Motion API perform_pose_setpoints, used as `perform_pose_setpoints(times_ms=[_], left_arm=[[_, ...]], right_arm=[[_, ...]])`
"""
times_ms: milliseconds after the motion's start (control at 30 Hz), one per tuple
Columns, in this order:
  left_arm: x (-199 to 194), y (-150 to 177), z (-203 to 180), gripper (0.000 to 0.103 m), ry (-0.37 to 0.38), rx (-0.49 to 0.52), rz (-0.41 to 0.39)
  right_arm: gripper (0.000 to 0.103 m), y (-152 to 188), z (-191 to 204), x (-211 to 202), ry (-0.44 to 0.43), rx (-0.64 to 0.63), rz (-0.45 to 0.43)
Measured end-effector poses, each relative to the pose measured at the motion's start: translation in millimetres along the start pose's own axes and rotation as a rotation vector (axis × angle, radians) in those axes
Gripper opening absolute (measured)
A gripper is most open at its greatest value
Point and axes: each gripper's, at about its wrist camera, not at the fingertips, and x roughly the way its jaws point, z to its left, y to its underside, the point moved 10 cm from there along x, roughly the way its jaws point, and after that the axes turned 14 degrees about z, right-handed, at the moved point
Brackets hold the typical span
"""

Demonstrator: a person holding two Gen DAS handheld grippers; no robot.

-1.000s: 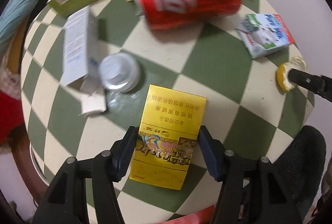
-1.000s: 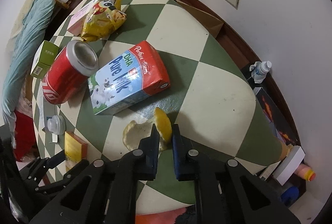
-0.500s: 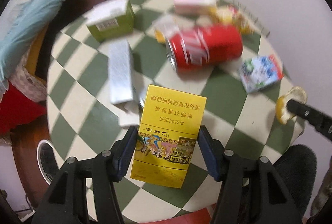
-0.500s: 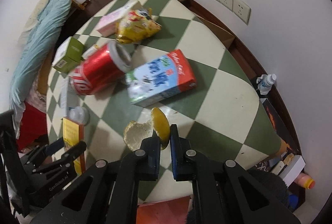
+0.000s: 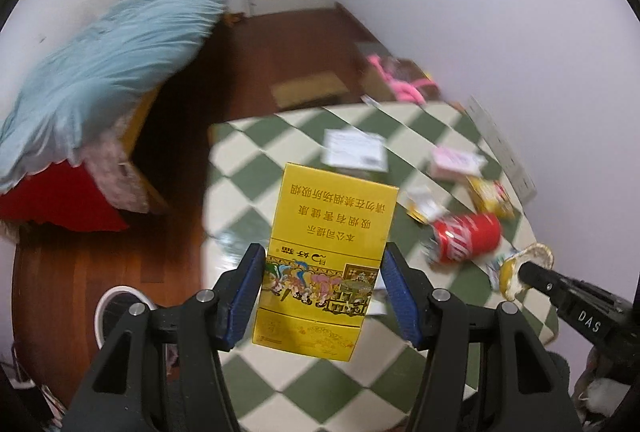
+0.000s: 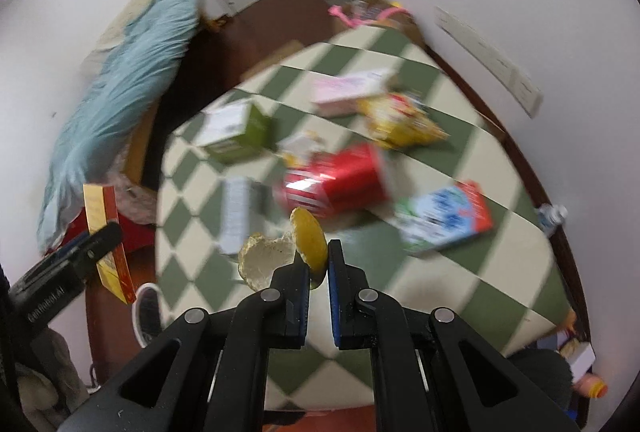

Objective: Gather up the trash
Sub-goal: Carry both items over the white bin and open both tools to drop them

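Holding two pieces of trash above the checkered table (image 5: 256, 167), I have one in each hand. My left gripper (image 5: 323, 284) is clamped on a yellow cigarette box (image 5: 326, 256): the two blue pads (image 5: 249, 288) press on its long sides, and the box stands out in front of them, off the table surface, with its printed face to the camera. In the right wrist view the same box shows at the left edge, in the air beside the table.

My right gripper (image 6: 318, 272) is closed tight on a piece of yellow peel (image 6: 308, 242) (a citrus peel, I think; its pale inner side curls out to the left). The peel stands upright between the pads, lifted clear of the table.

On the table there lie a red can (image 6: 336, 179) on its side, a milk carton (image 6: 444, 220) near it, a green box (image 6: 240, 131), a pink box (image 6: 352, 87) and a yellow snack bag (image 6: 400, 119) just beside the pink box. All of them are blurred. Beyond the table are a dark wooden floor (image 5: 280, 55) and a light blue blanket (image 5: 108, 63).
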Motion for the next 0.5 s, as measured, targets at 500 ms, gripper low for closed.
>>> perform_pose_setpoints(times_ms=[500], left_arm=[[-6.1, 45.2, 267.4, 0.056, -0.074, -0.367, -0.015]], right_arm=[[0.008, 21.6, 312.7, 89.2, -0.149, -0.338, 0.129]])
